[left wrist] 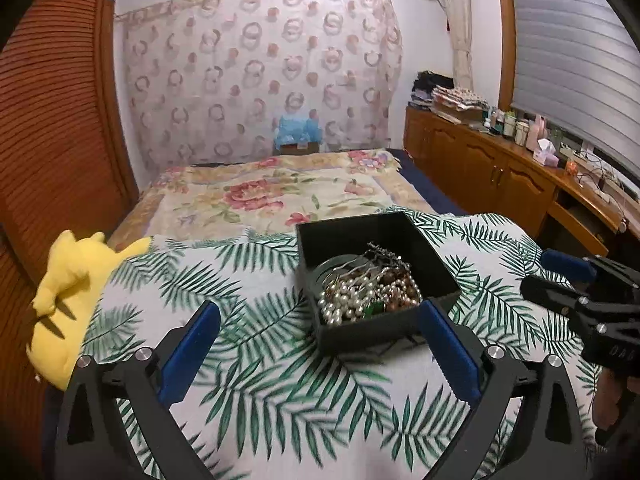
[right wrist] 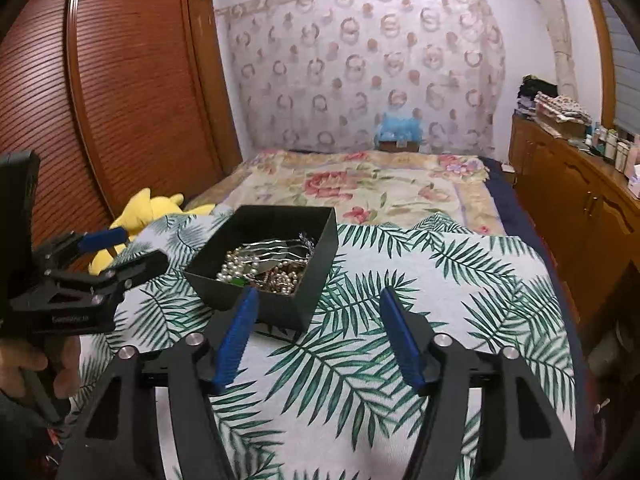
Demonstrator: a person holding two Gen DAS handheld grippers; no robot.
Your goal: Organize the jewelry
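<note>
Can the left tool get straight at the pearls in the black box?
Probably yes: the left tool is open just before the black box, which has no lid, and the pearls lie exposed on top near its front.

The left black two-finger gripper with blue pads and the right one both gape wide near the black box.

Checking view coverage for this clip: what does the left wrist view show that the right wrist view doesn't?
Only the left wrist view shows the window blind and the pink tissue box. Only the right wrist view shows the full wardrobe door and the hand holding the left gripper. Both show the black box of tangled jewelry, the yellow plush and the leaf-print cloth.
</note>
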